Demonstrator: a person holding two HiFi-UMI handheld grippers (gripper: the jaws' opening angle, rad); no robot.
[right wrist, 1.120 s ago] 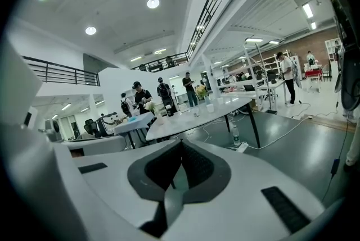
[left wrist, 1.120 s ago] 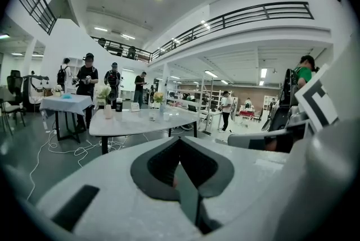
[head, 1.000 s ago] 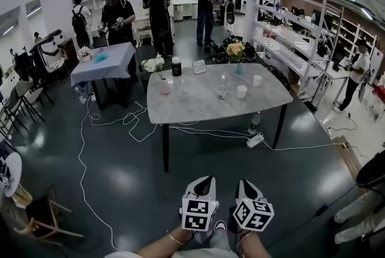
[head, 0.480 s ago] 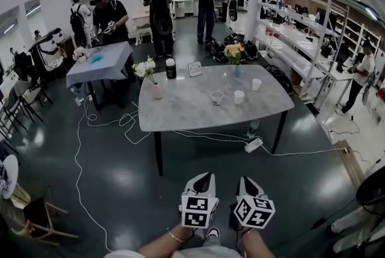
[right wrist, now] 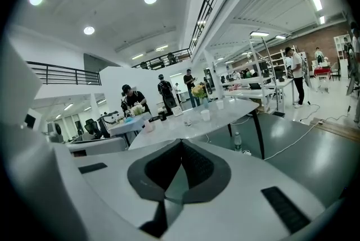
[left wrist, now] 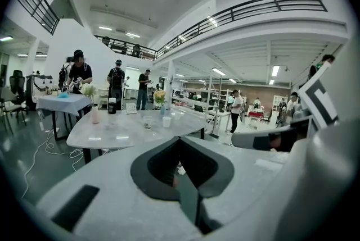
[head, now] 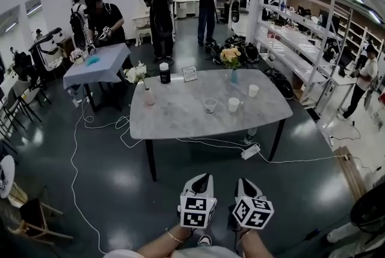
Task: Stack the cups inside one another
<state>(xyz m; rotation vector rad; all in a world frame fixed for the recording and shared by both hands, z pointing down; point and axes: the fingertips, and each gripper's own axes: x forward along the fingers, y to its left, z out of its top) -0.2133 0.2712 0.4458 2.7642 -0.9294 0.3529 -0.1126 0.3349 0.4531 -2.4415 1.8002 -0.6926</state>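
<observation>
Head view: a grey marble-topped table (head: 180, 121) stands well ahead across open dark floor, with white cables (head: 198, 142) trailing beneath it. A small clear cup (head: 209, 104) sits on it just beside a small white cup (head: 233, 104), and a second white cup (head: 253, 90) is nearer the far right edge. They look light, thin-walled and easily tipped, so pinch each gently at the rim.

Left gripper view: the left gripper (left wrist: 179, 140) has its jaws together and holds nothing.

Right gripper view: the right gripper (right wrist: 180, 144) is likewise closed and empty.
</observation>
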